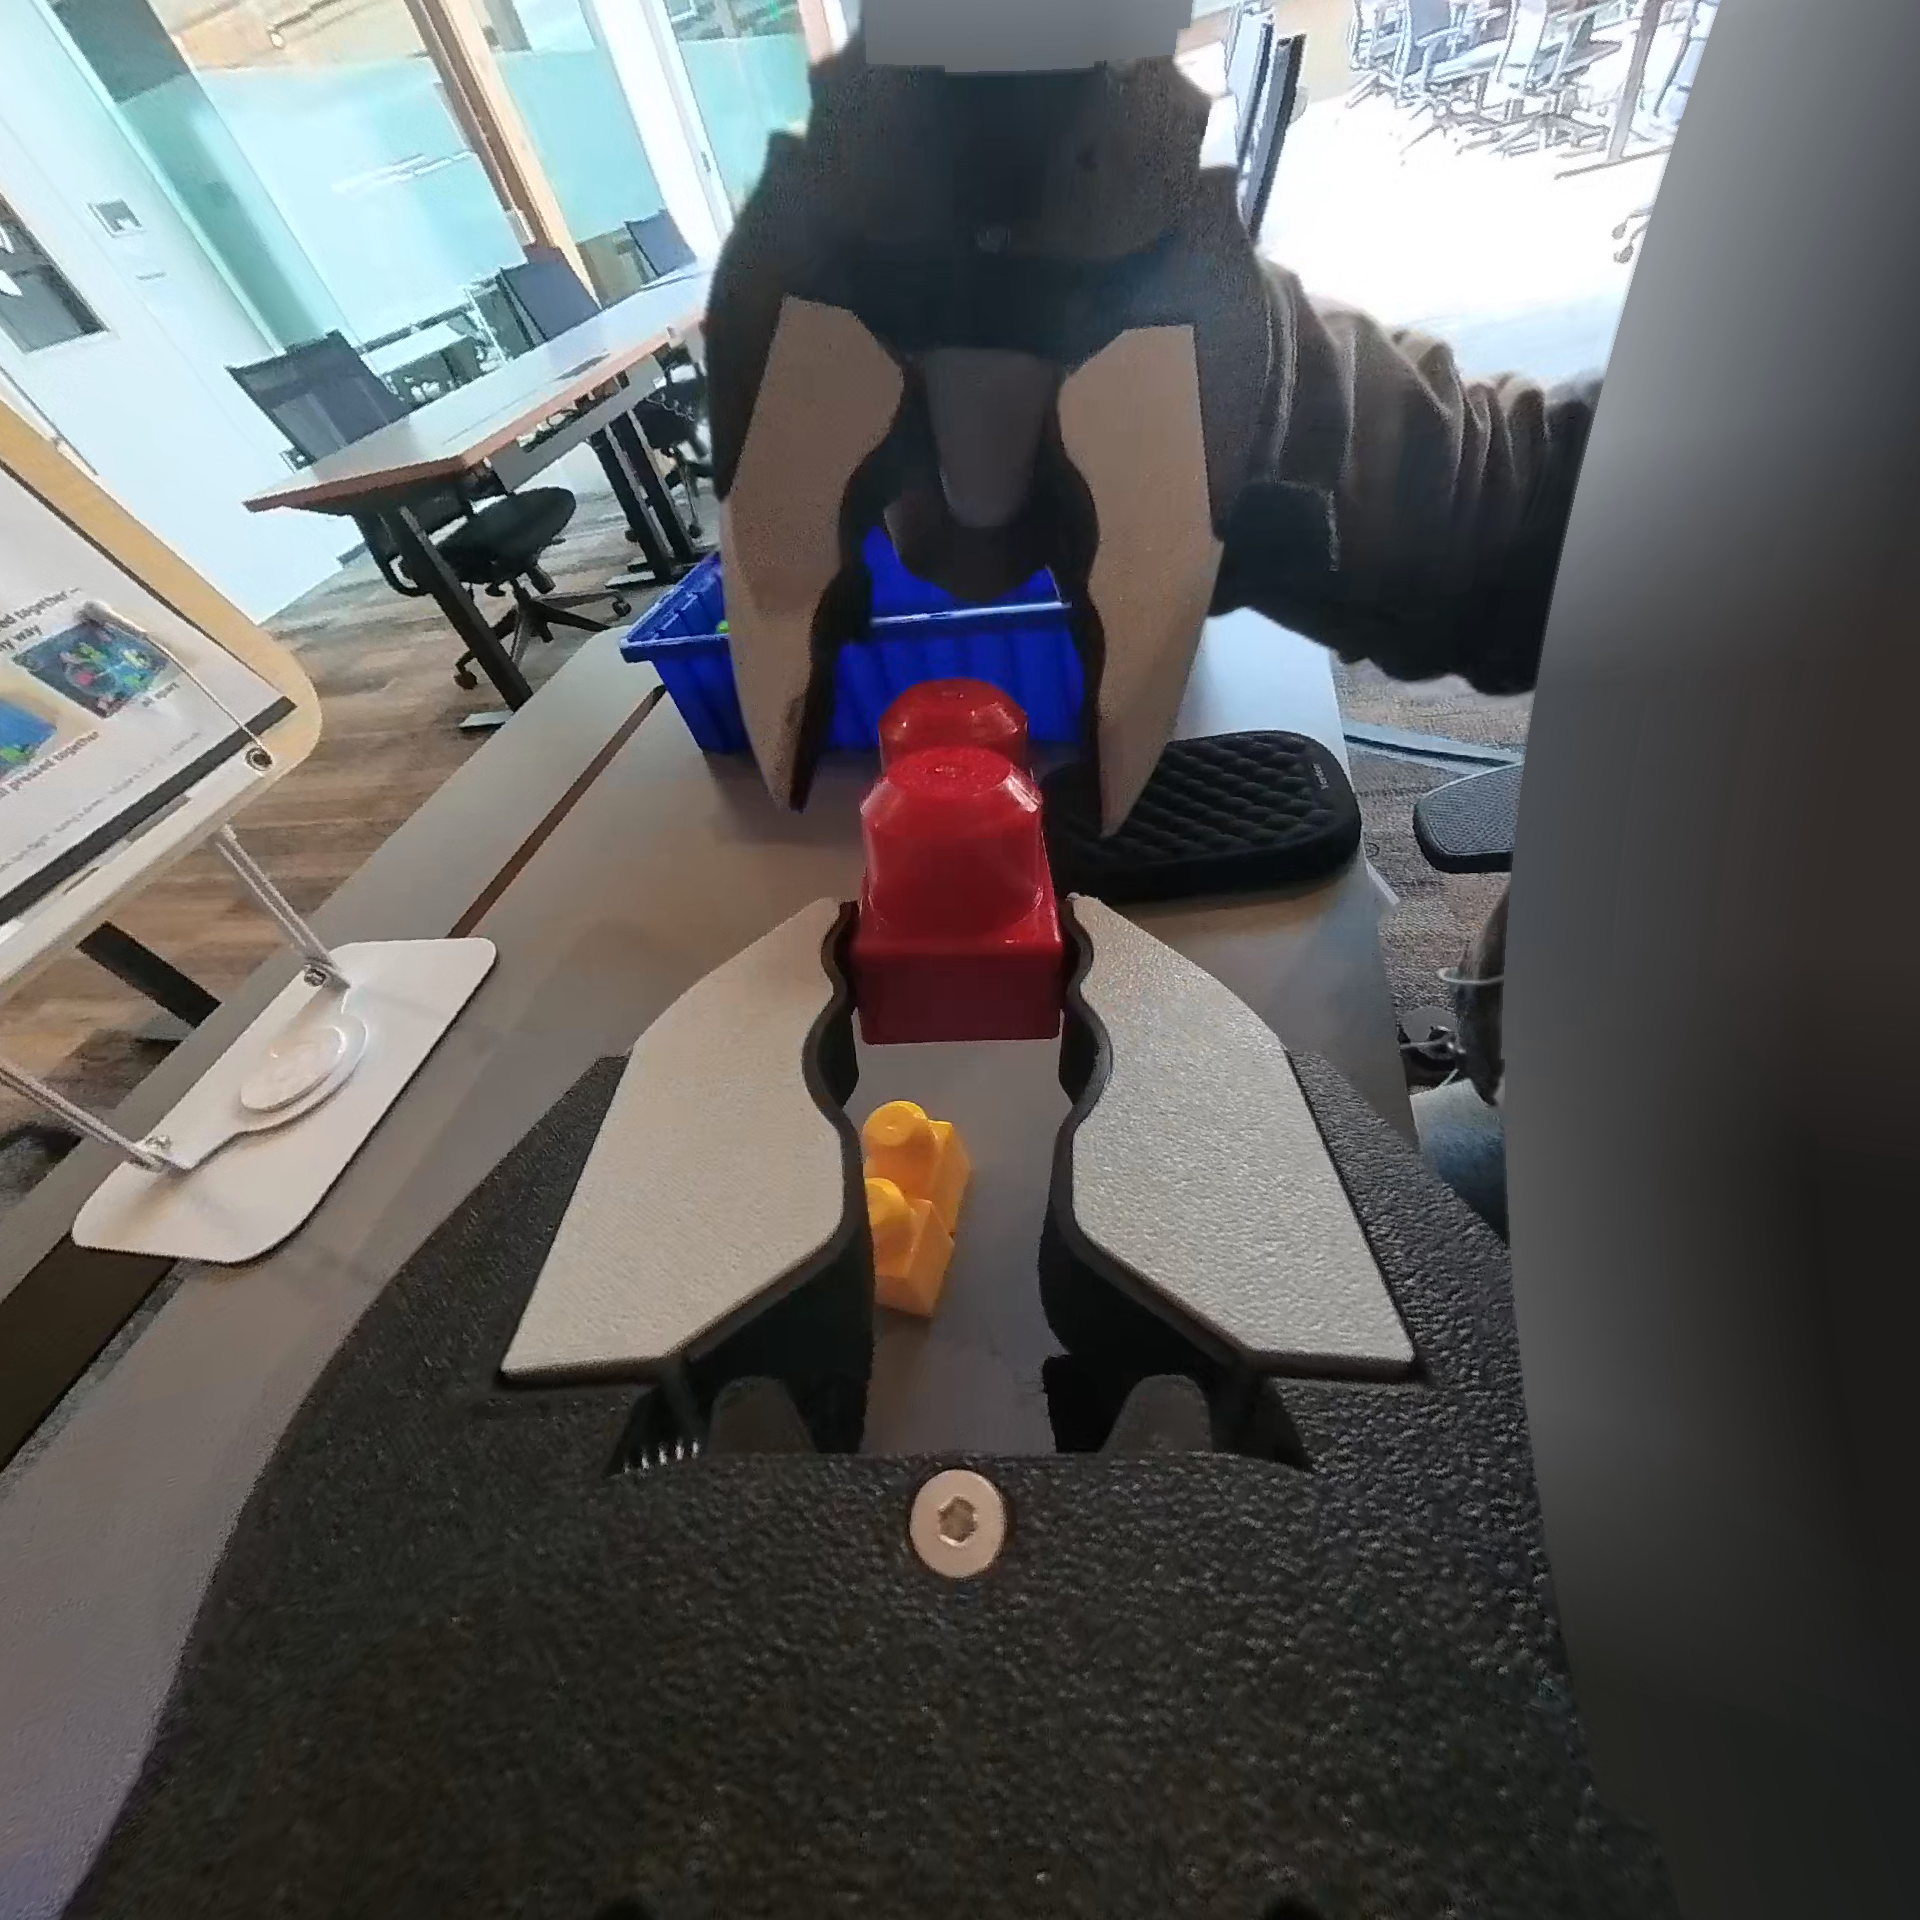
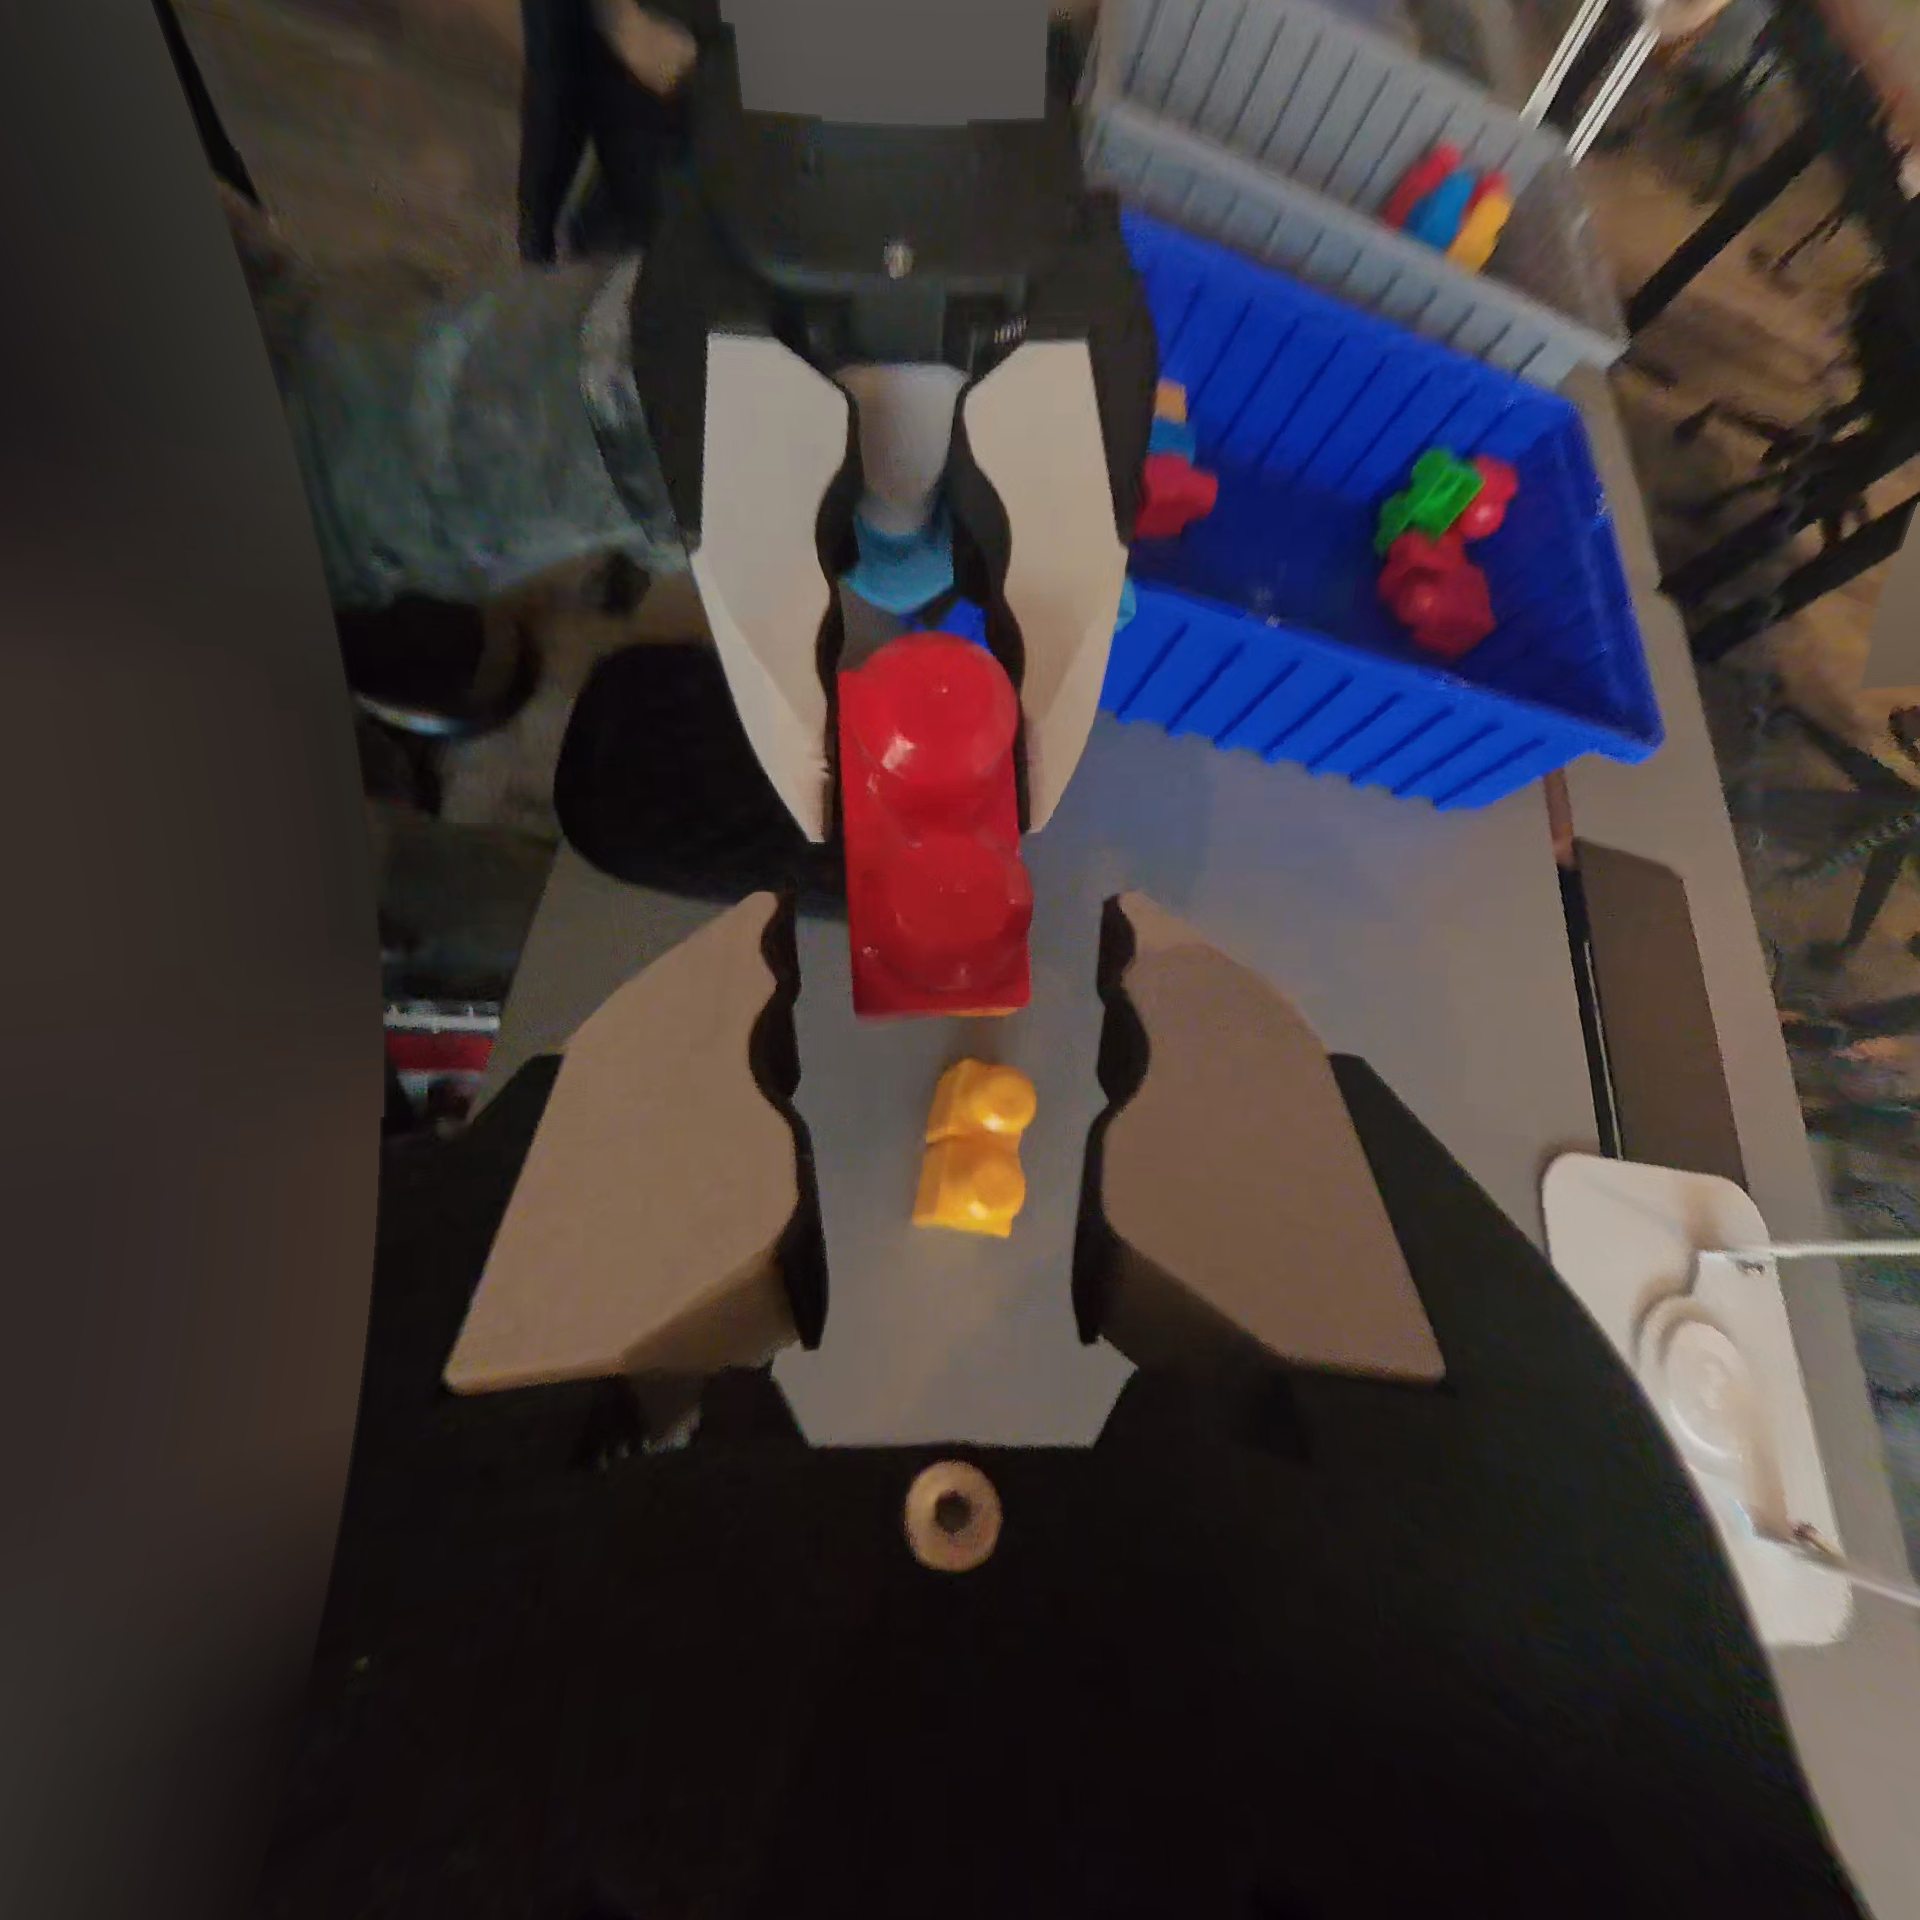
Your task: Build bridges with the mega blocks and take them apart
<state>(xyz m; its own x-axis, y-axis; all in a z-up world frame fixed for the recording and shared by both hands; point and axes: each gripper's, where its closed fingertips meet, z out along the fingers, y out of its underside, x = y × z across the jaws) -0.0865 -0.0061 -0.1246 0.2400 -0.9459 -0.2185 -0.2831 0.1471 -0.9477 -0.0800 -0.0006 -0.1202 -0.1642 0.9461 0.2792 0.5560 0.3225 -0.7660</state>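
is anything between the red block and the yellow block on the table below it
Nothing visible. The left gripper holds the red block above bare table, and the yellow block lies in the open, with the right gripper open around that gap.

A mosaic patch is covering the top edge of both views, above the opposing gripper. In the left wrist view, the right gripper (image 1: 945,800) is hiding most of the blue bin (image 1: 935,675) at the tabletop's (image 1: 582,821) far edge, so its contents cannot be told. The left fingers (image 1: 727,1132) are covering part of the yellow block (image 1: 914,1205). In the right wrist view, motion blur is smearing the blocks in the grey bin (image 2: 1299,218), and the left gripper (image 2: 925,810) is hiding the red block's (image 2: 935,831) far end.
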